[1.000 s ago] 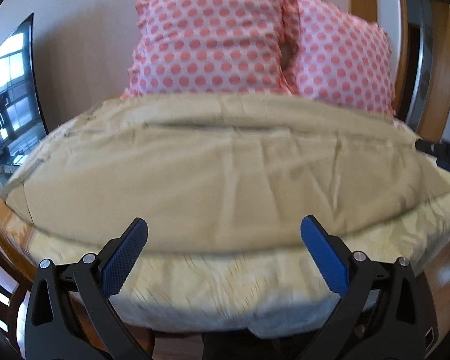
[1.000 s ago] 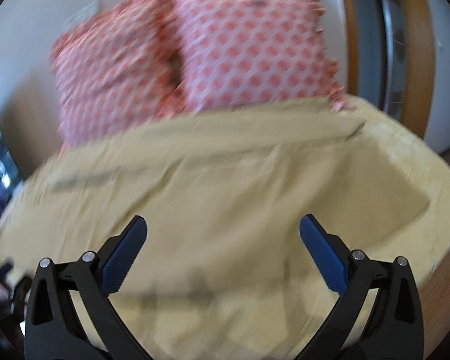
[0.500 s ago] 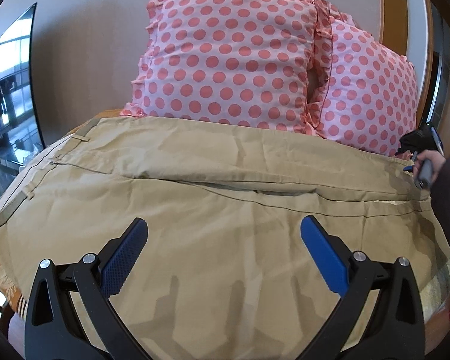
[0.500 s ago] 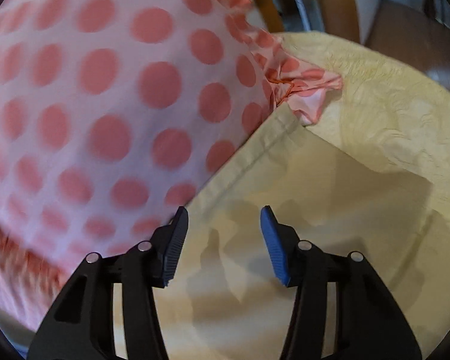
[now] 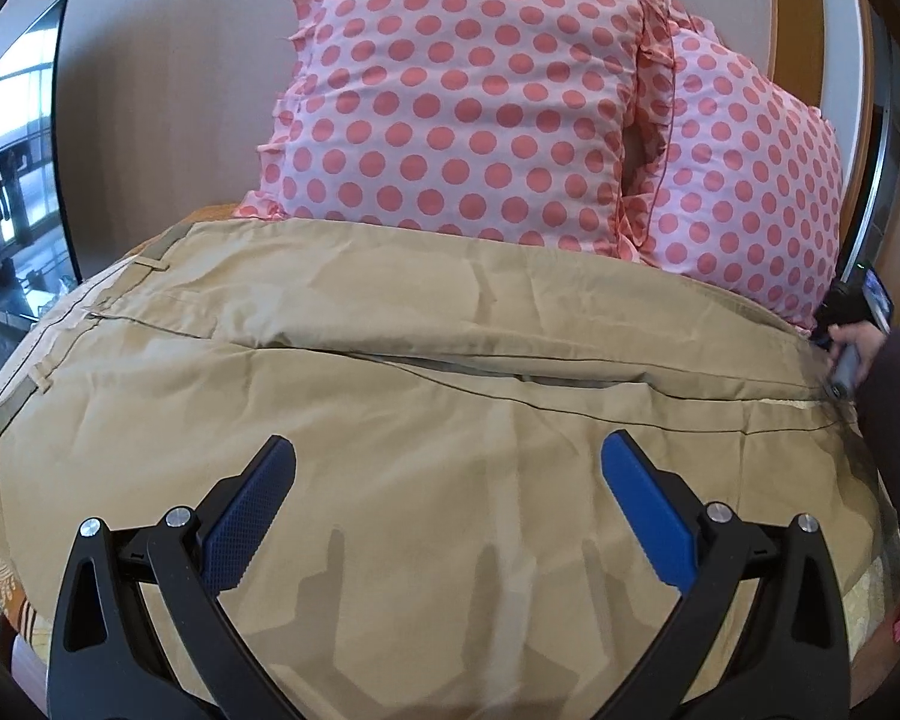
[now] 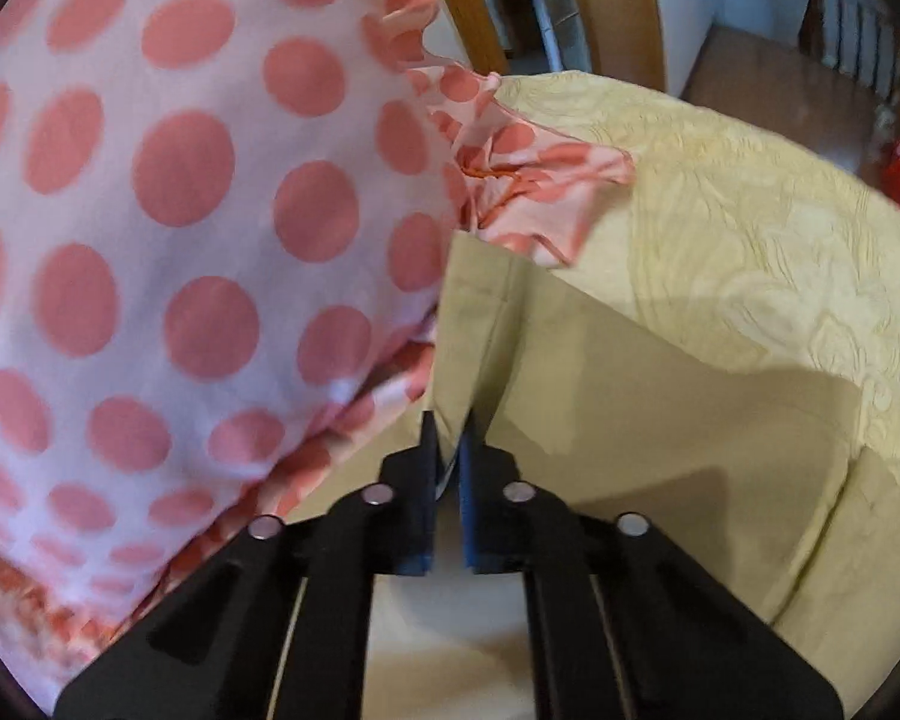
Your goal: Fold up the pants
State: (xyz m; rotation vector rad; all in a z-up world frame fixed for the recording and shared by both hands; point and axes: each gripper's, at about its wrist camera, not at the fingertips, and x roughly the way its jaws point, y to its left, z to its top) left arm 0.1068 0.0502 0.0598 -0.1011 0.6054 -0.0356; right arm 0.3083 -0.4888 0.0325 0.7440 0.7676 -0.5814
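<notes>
Pants (image 5: 450, 420) spread beneath left tool (image 5: 450, 468), fingers apart, right tool (image 6: 447, 426) clamped on hem beside pillow (image 6: 180, 210)

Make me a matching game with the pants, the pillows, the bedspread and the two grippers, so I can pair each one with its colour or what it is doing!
Things:
1. pants
2. pillows
3. bedspread
4. left gripper
5. right gripper

Descriptions:
A. pink with coral dots
B. jaws wide apart, holding nothing
C. tan, spread out flat
D. pale yellow with a raised pattern
E. jaws pinched on a hem of cloth

Pairs: 1-C, 2-A, 3-D, 4-B, 5-E
</notes>
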